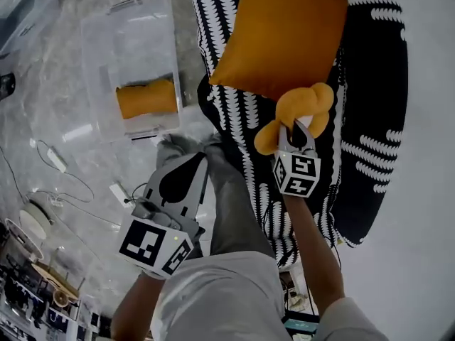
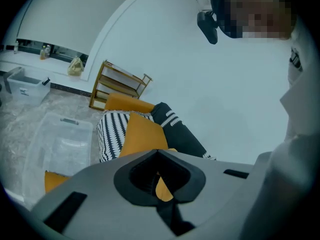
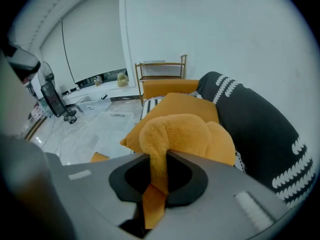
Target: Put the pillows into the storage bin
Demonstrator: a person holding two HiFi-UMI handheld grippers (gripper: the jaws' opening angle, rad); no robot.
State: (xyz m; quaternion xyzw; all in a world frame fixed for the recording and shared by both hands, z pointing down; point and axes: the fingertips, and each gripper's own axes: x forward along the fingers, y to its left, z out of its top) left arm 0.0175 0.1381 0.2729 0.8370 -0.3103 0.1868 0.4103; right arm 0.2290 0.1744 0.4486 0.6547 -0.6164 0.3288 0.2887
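Gripping: the right gripper (image 1: 297, 125) had its jaws pinched narrow on one corner of the orange pillow (image 1: 281, 34). The fabric bunched into soft folds just past the tips, and a flat tail of it ran back between the jaws.
Held pillow: it was square, plain mustard-orange and short-piled. Its body stretched away beyond the right jaws and lay against the sofa (image 1: 370, 84).
Left gripper (image 1: 203, 156): its jaws met at the tips with nothing between them. It was apart from the held pillow, which lay ahead of the tips and to their right.
Second pillow (image 1: 146, 98): it was the same orange and lay inside the storage bin (image 1: 135, 27), ahead of the left jaws and to their left.
Storage bin: it was clear plastic and rectangular, and stood on the pale marbled floor (image 1: 57, 119). It was beyond the left jaws and well to the left of the right jaws.
Sofa: it was black and white, with rows of short white dashes on black. A dark rounded part rose to the right of the right jaws.
Markings: the marker cube (image 1: 297, 175) behind the right jaws and the cube (image 1: 155, 246) behind the left jaws each bore black-and-white square patterns.
Wooden shelf (image 3: 160, 71): it stood far beyond the right jaws, against the white wall.
Person: grey trousers (image 1: 227, 190) showed between the two grippers, behind the jaws.
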